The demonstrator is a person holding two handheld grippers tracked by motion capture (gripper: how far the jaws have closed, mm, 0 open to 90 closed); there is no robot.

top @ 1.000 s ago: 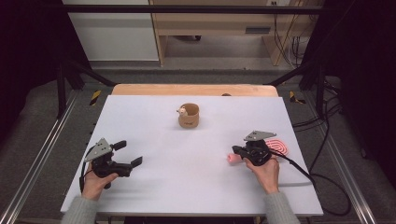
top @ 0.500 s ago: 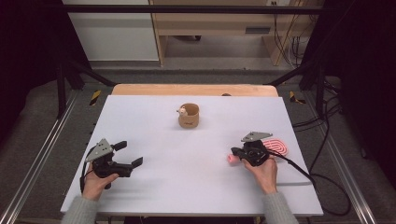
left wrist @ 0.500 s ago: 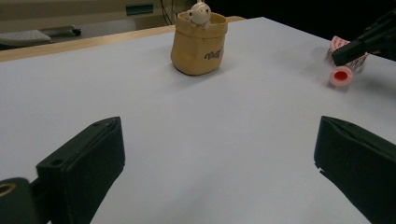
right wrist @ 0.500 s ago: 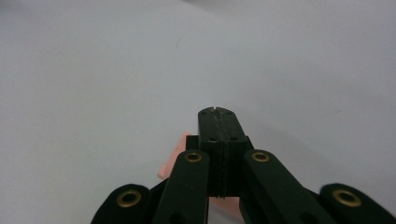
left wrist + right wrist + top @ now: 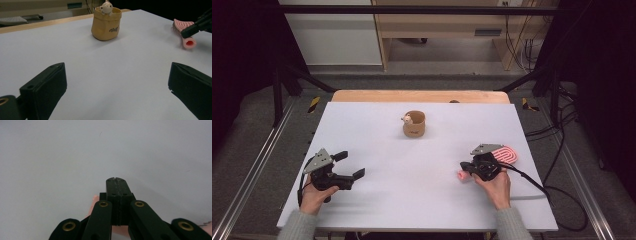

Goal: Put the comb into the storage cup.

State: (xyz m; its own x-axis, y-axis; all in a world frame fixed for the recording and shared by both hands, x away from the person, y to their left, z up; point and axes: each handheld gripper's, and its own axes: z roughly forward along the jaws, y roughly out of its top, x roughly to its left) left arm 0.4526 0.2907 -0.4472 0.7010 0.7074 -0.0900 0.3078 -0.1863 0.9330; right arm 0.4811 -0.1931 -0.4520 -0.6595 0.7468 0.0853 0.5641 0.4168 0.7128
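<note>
A pink brush (image 5: 507,154) lies on the white table (image 5: 377,140) at the right, its round handle end (image 5: 189,43) pointing toward the middle. My right gripper (image 5: 466,167) rests right over that handle, with its jaws pressed together and nothing between them (image 5: 117,181); a bit of pink brush (image 5: 93,200) shows underneath. My left gripper (image 5: 351,165) sits low at the table's left front, jaws wide open and empty (image 5: 117,92). A tan pouch-like cup (image 5: 414,125) (image 5: 106,23) stands at centre back, with a small white figure (image 5: 106,7) peeking over its rim.
A wooden strip (image 5: 417,96) runs along the table's far edge. Metal rails (image 5: 252,175) flank the table, and the right gripper's cable (image 5: 532,182) trails off to the right. Bare white surface lies between the two grippers and the cup.
</note>
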